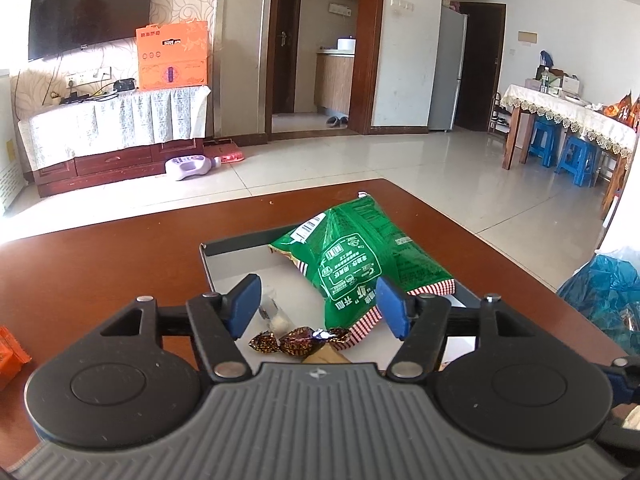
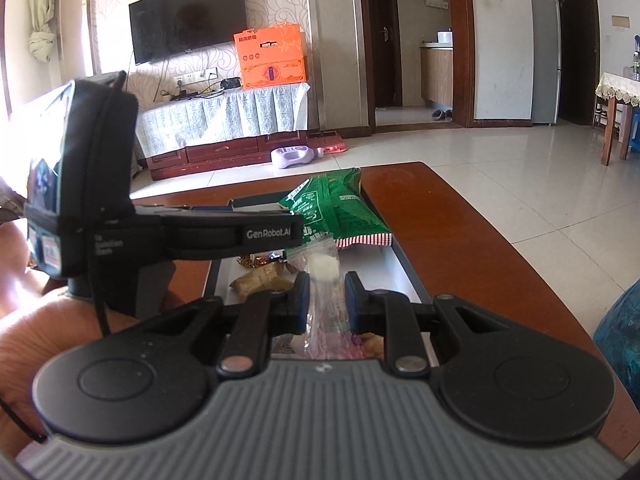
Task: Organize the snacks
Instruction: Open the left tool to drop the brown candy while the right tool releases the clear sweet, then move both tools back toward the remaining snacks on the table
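A grey tray (image 1: 236, 250) sits on the brown table (image 1: 100, 272). In it lie a green snack bag (image 1: 352, 264), brown wrapped candies (image 1: 296, 340) and a clear packet with a white sweet (image 1: 276, 320). My left gripper (image 1: 318, 306) is open above the tray, empty, its right pad by the green bag. In the right wrist view the tray (image 2: 404, 268) holds the green bag (image 2: 340, 208) and a tan wrapped snack (image 2: 260, 282). My right gripper (image 2: 327, 304) is narrowly open around a clear packet (image 2: 322, 276) with a white sweet; whether it grips is unclear. The left gripper body (image 2: 96, 200) crosses that view.
An orange snack pack (image 1: 10, 354) lies at the table's left edge. A blue plastic bag (image 1: 604, 292) sits off the table's right side, also in the right wrist view (image 2: 622, 332). Beyond the table are tiled floor, a TV cabinet (image 1: 116, 140) and a dining table (image 1: 572, 120).
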Demonstrator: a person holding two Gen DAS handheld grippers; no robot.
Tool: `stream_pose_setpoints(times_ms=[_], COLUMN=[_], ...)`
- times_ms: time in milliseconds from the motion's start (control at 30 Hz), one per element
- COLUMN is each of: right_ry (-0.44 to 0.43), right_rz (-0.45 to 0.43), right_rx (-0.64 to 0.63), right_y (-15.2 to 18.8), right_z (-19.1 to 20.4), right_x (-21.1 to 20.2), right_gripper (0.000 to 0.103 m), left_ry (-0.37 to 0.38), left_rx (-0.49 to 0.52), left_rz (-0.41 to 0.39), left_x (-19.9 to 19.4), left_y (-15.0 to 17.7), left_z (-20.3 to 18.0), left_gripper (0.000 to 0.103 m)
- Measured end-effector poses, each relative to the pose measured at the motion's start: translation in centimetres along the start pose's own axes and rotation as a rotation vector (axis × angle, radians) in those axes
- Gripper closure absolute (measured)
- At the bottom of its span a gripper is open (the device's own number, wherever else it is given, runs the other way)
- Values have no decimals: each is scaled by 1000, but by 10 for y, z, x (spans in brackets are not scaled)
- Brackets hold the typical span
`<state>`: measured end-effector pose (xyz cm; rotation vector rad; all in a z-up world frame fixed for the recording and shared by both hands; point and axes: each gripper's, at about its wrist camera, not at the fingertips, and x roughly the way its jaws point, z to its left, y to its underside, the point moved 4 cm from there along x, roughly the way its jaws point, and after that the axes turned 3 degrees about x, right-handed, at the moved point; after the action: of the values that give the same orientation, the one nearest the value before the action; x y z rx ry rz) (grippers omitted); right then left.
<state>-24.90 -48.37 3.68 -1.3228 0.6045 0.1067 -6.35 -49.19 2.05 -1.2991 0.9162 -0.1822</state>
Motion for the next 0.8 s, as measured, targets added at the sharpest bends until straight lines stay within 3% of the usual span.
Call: stream_pose_setpoints(times_ms=[367, 500, 533, 633, 800], right_ry=[31, 51, 56, 52, -34], right_rz=[1, -22, -32, -70, -131], right_rx=[-17, -30, -35, -36, -44], right_y=[1, 0, 1, -2, -8], right_z=[3, 7, 8, 11, 36], right_x=[8, 5, 4, -3, -11], right_gripper=[75, 46, 43, 43, 43], left_ry=[-1, -15, -19, -41, -126], left_rx=[1, -2, -2, -5, -2], left_rz=[-11, -16, -16, -20, -59], left_x=[-17, -26, -28, -40, -73], left_y=[-2, 0, 1, 2, 0], left_z=[5, 13, 15, 25, 62], left_gripper=[31, 26, 26, 23, 14])
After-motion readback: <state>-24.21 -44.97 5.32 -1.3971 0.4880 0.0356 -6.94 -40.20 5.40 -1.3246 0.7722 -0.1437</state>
